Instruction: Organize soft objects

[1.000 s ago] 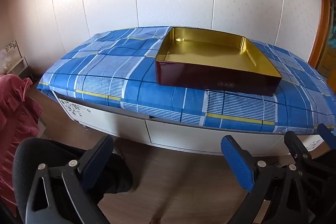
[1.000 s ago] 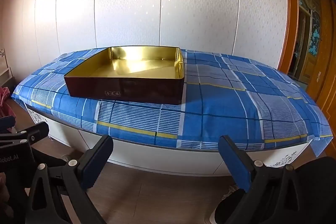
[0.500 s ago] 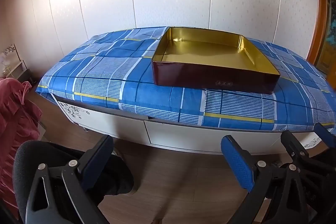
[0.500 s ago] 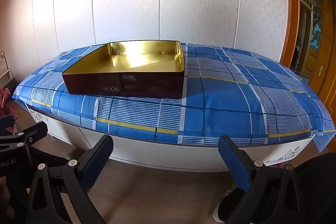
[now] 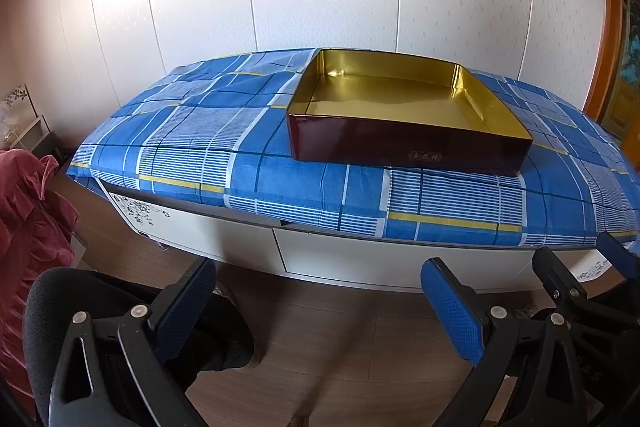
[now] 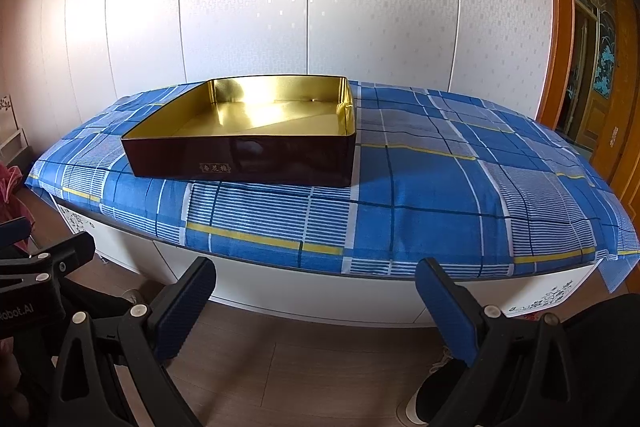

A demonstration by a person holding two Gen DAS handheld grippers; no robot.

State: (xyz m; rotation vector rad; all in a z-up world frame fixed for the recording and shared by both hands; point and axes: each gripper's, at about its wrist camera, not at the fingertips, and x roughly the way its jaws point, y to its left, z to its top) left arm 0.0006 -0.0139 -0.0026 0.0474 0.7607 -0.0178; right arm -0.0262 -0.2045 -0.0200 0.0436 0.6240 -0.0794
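Observation:
A shallow box [image 5: 408, 143], dark red outside and gold inside, sits empty on a table covered with a blue plaid cloth [image 5: 188, 147]. It also shows in the right wrist view [image 6: 240, 157] on the cloth [image 6: 432, 183]. My left gripper [image 5: 320, 307] is open and empty, held low over the floor in front of the table. My right gripper [image 6: 316, 303] is open and empty at the same height, to the right of the left one. No soft object lies on the table in either view.
A pink-red fabric heap [image 5: 28, 227] is at the far left. A black round chair seat [image 5: 100, 311] is under the left gripper. The table has white drawer fronts [image 5: 360, 259]. A white panelled wall stands behind, and a wooden door frame [image 6: 600, 75] is at right.
Both cameras have dropped slightly, so the table and box sit higher in frame. Both grippers stay open and empty.

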